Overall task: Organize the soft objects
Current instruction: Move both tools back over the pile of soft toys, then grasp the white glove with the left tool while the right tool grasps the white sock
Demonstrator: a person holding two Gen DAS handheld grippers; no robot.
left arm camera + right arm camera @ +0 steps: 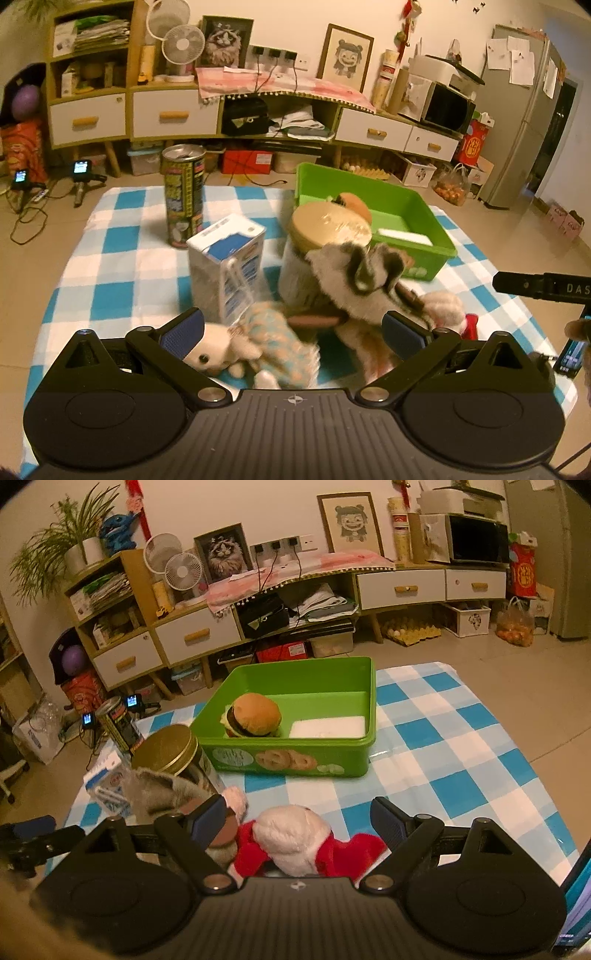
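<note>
In the left wrist view my left gripper (293, 328) is open around a small plush in a blue-and-tan outfit (269, 347) lying on the checked cloth; a grey raccoon plush (362, 280) lies just behind it. In the right wrist view my right gripper (299, 818) is open around a white plush in a red suit (295, 840), which also shows in the left wrist view (448, 306). The green bin (295, 762) holds a burger plush (253, 714) and a white sponge (328, 727).
A gold-lidded jar (325, 229), a milk carton (229, 266) and a tall can (183, 195) stand on the blue checked cloth (461, 738) left of the bin (406, 210). Cabinets and clutter line the far wall.
</note>
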